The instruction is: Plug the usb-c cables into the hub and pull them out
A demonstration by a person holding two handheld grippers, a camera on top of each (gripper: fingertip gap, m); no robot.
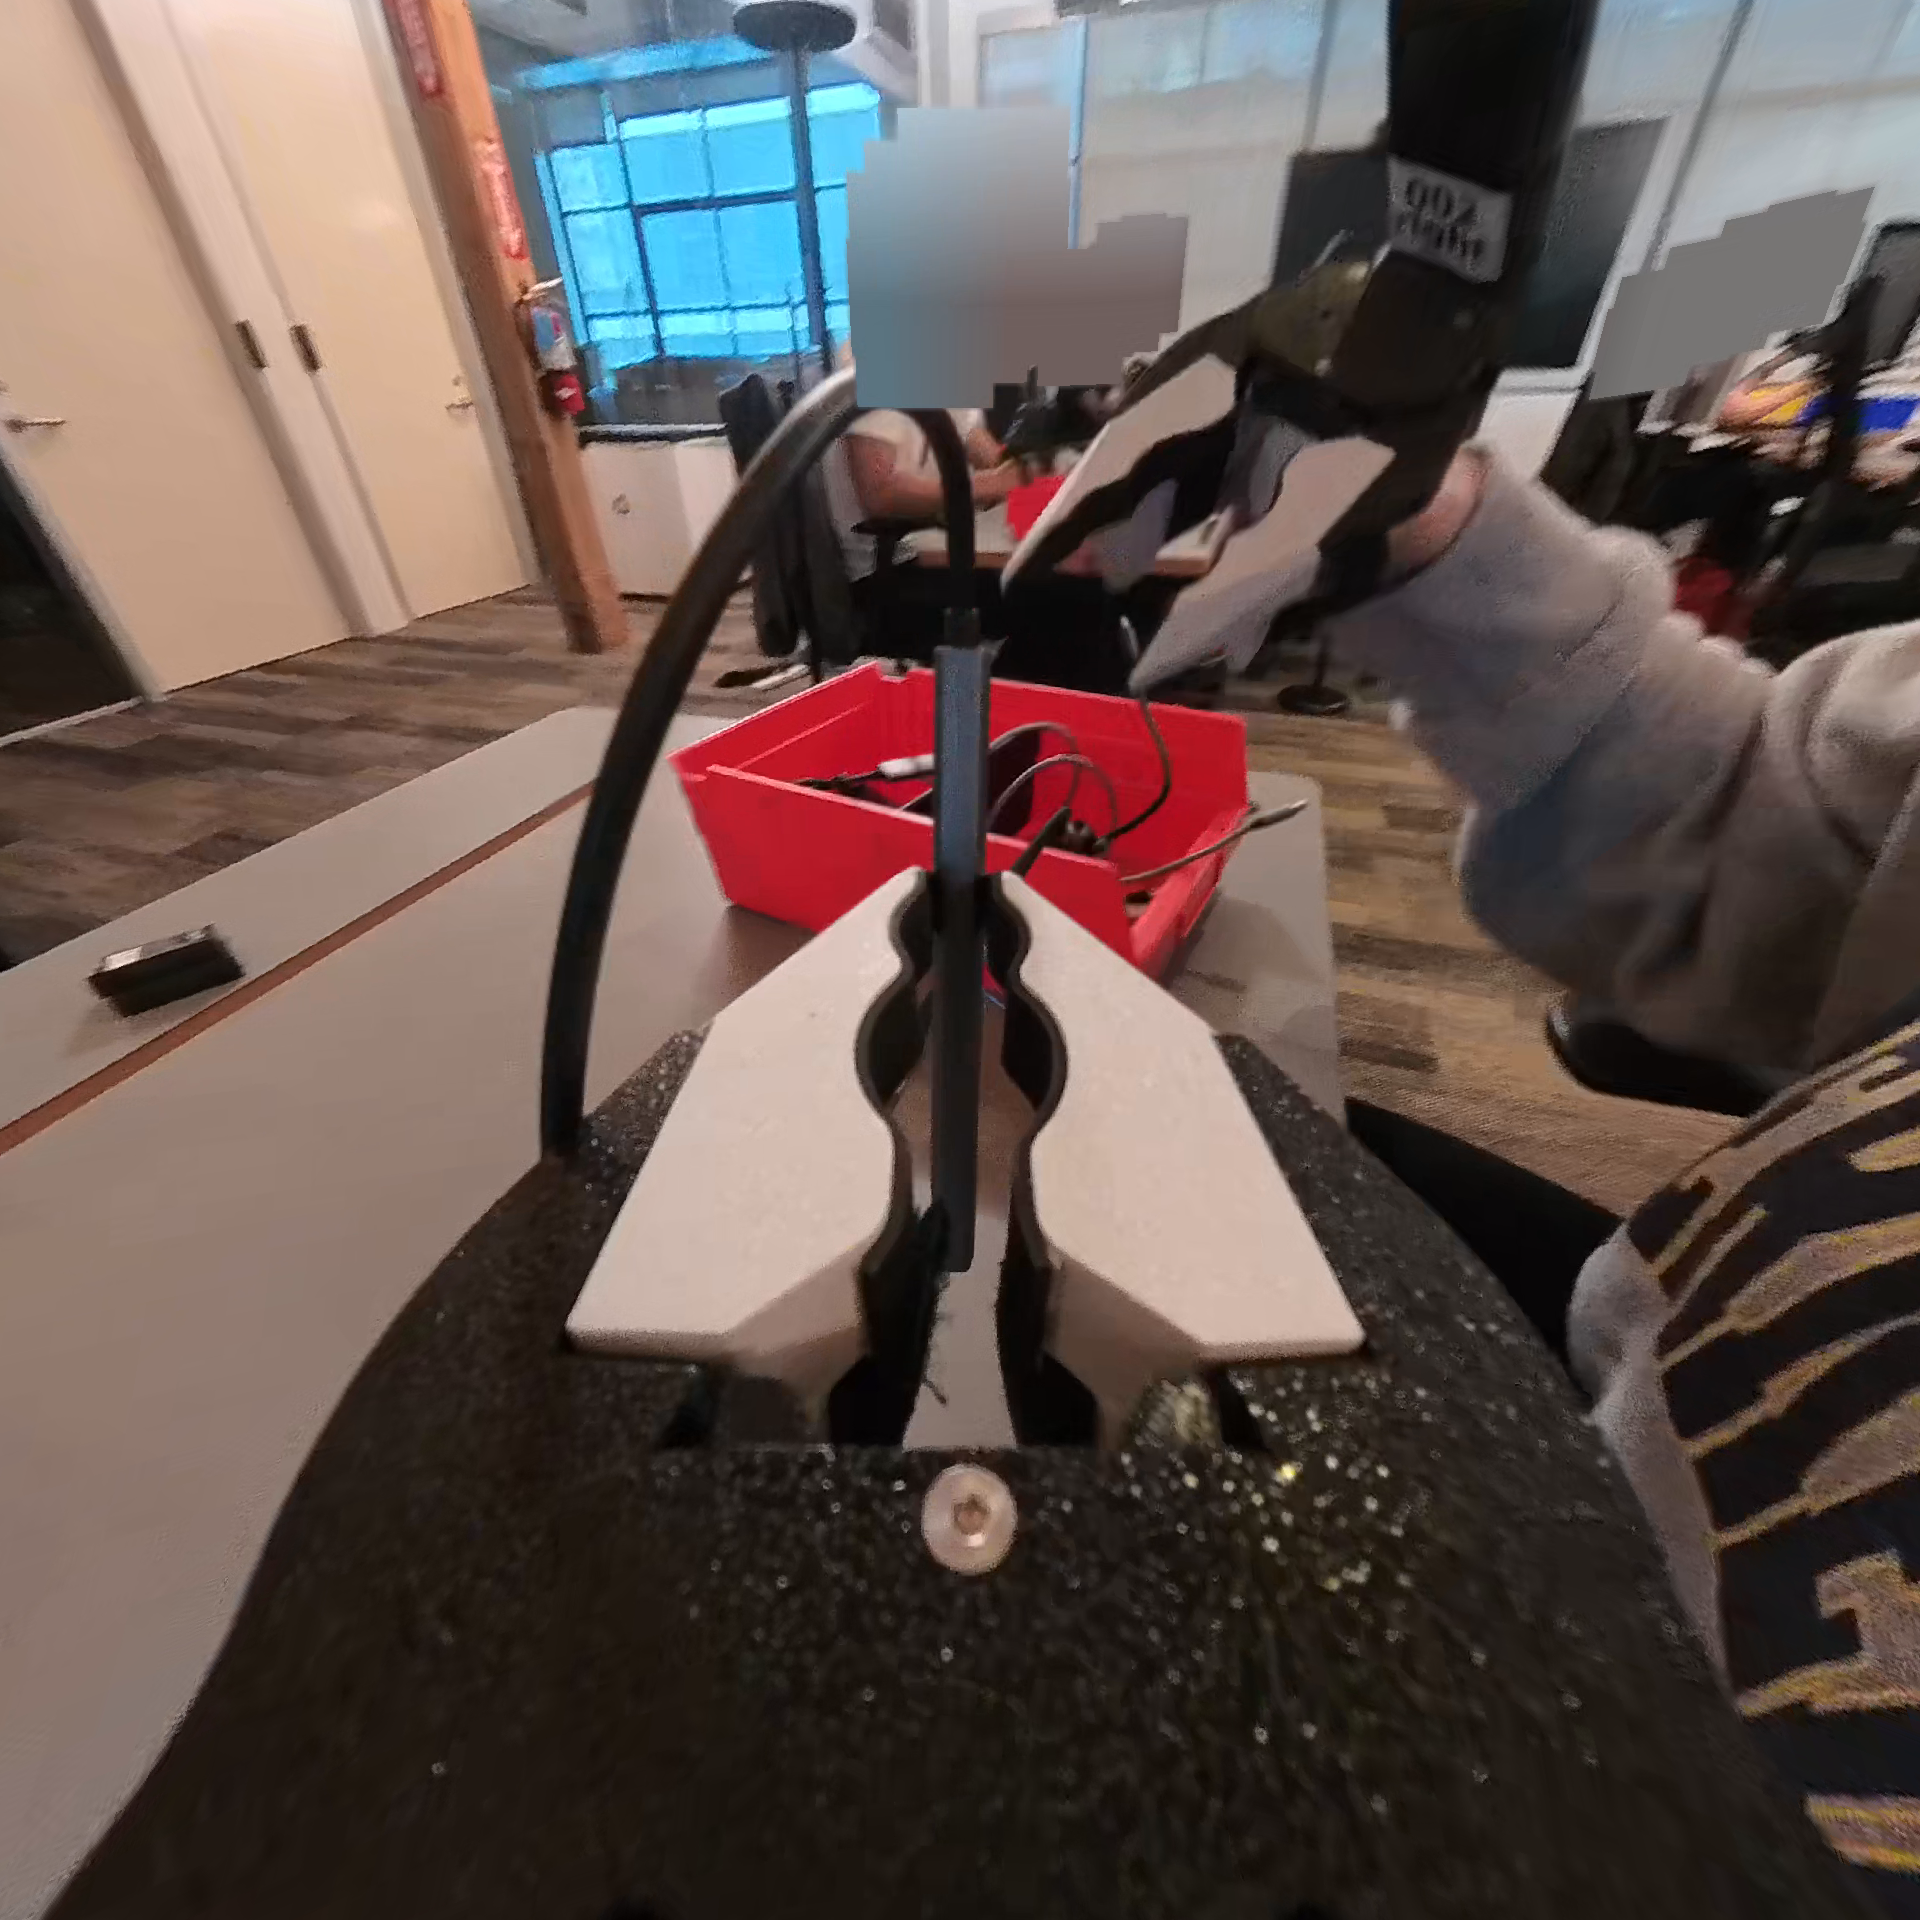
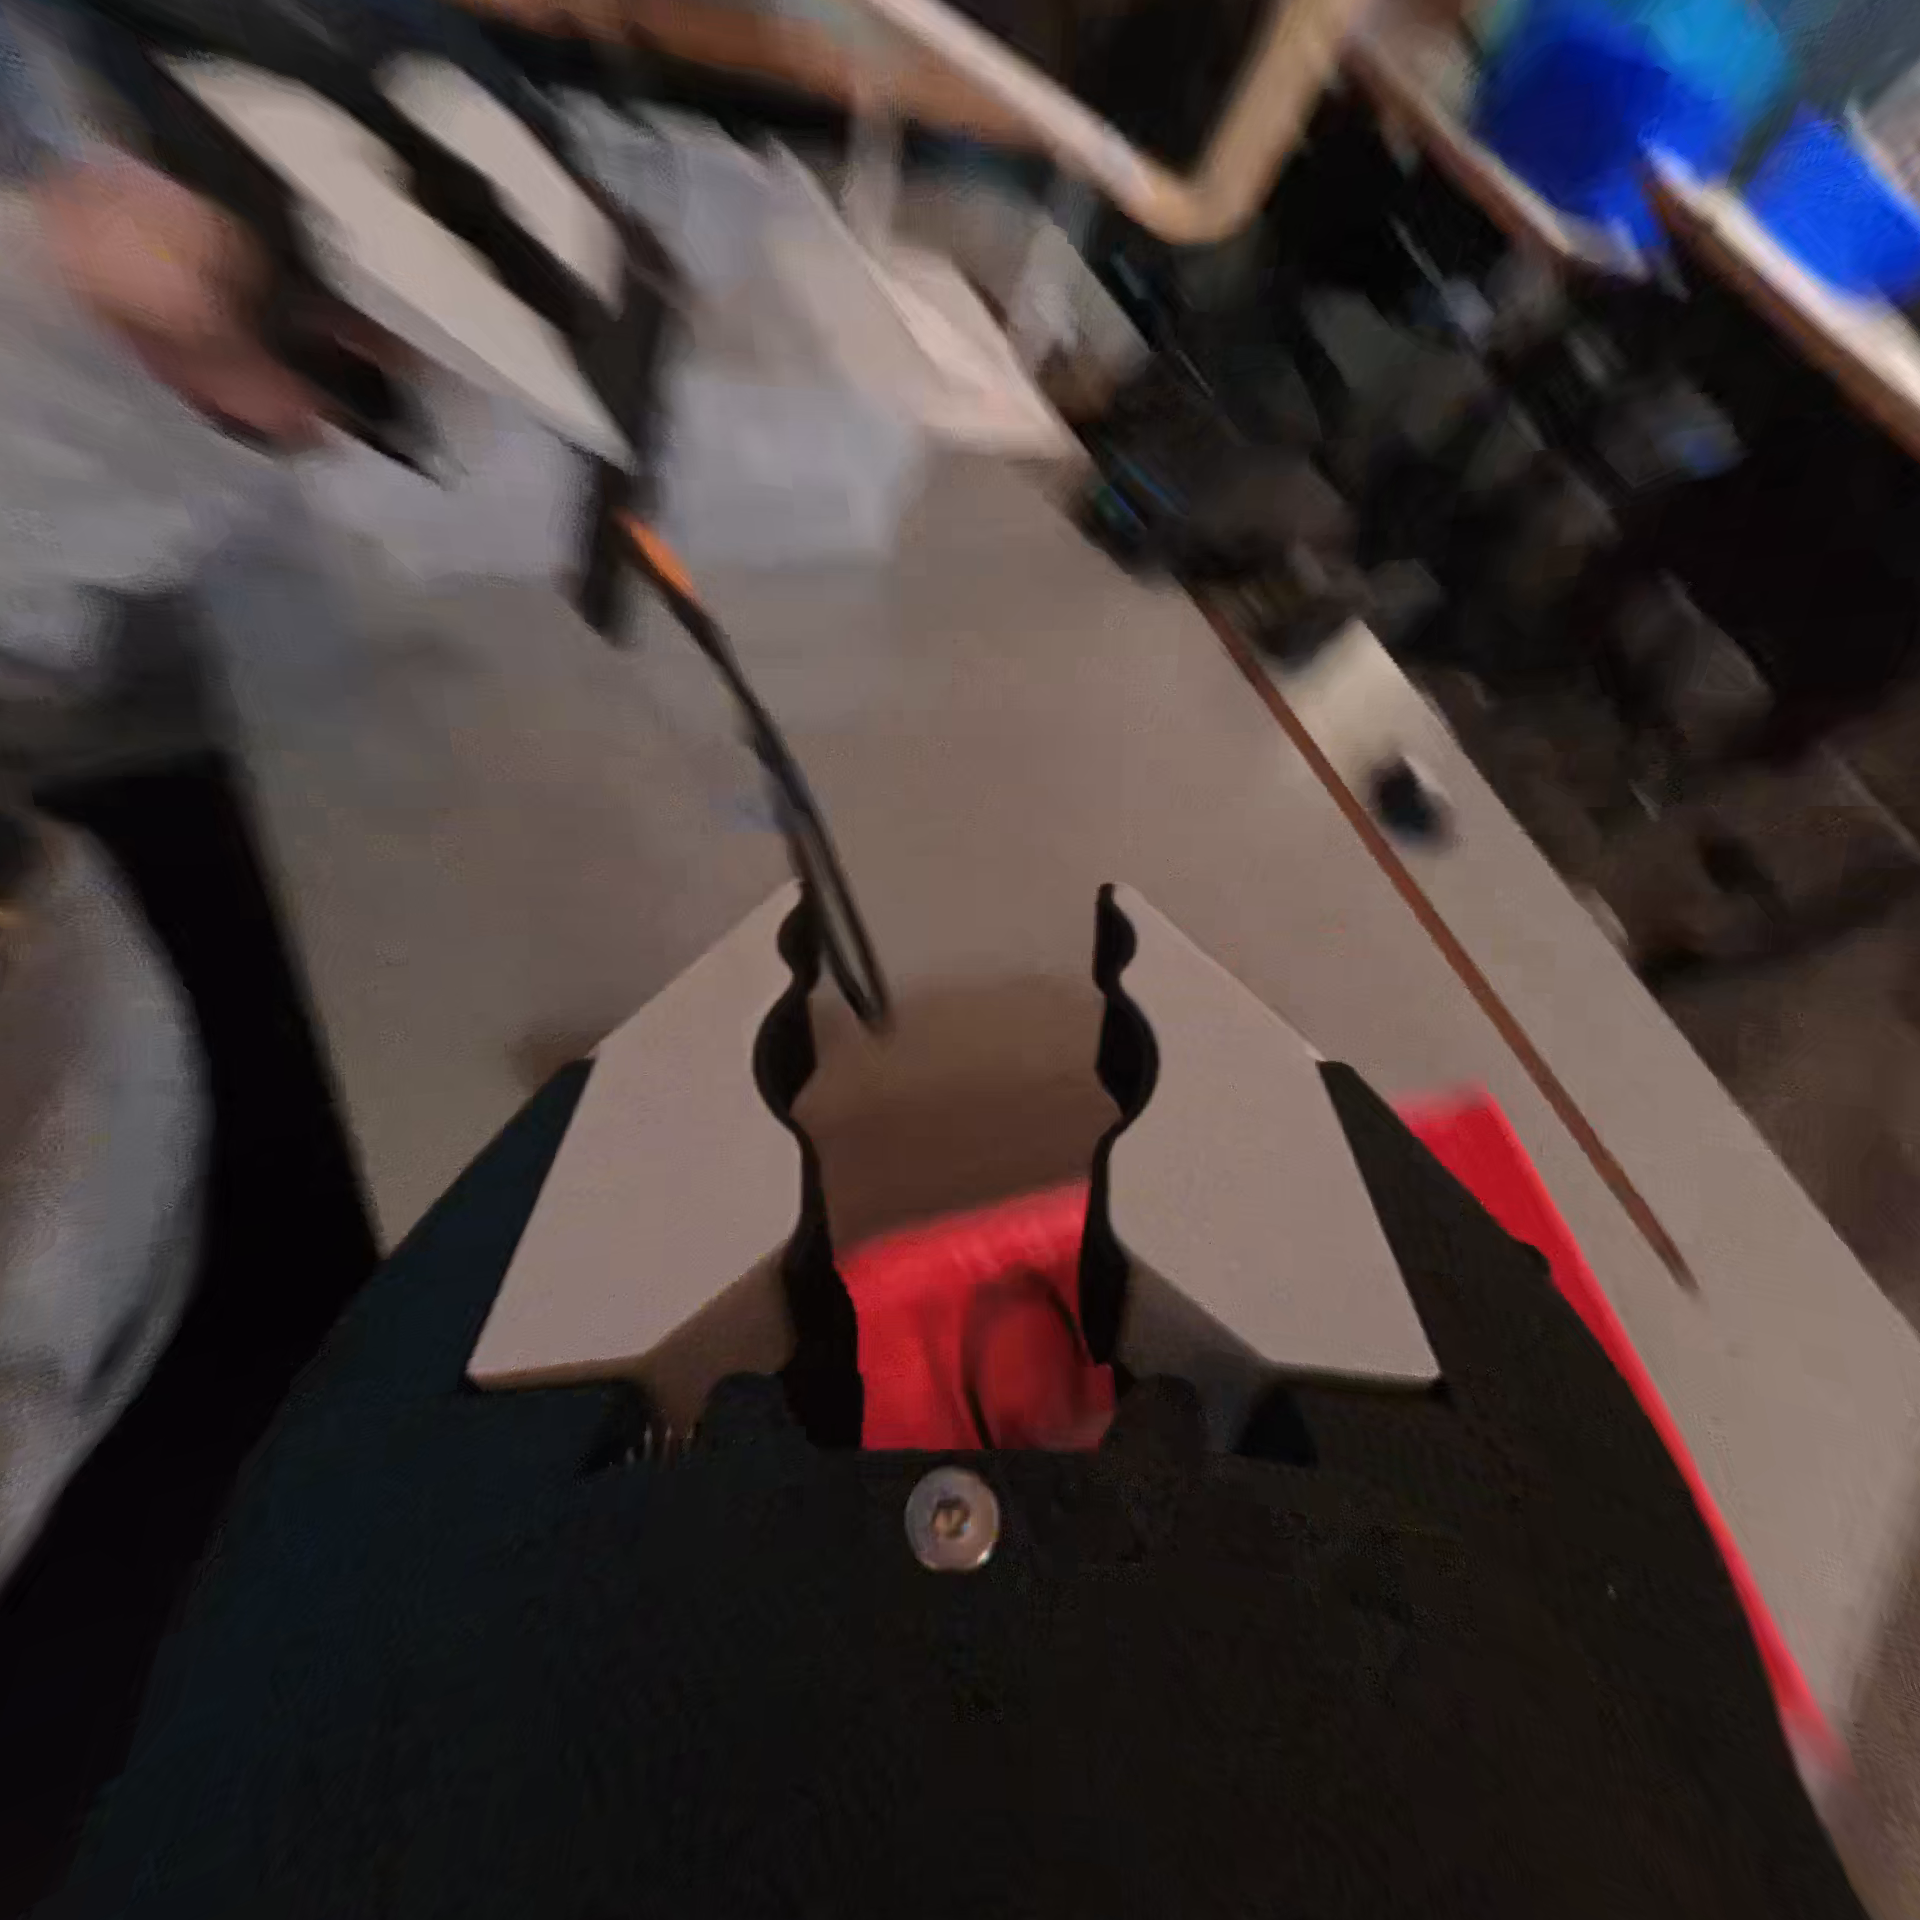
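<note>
My left gripper (image 1: 961,883) is shut on the hub (image 1: 956,790), a thin dark slab seen edge-on that stands up between the pads. A thick black cable (image 1: 623,769) arches from the hub's top back down to the left. My right gripper (image 1: 1081,634) hovers open at the upper right, above the red bin (image 1: 821,842). In the blurred right wrist view my right gripper (image 2: 951,894) is open. A thin dark cable (image 2: 769,748) runs from beside the hub (image 2: 613,540) in the left gripper (image 2: 613,416) down to my left pad, and no pad presses on it.
The red bin holds several loose thin cables (image 1: 1101,790) and also shows under my right gripper (image 2: 966,1320). The bin stands on a grey table (image 1: 312,1143). A small black block (image 1: 166,971) lies at the table's left. A person's grey sleeve (image 1: 1621,748) is on the right. Spacing between my two grippers at the tips: around 15 cm.
</note>
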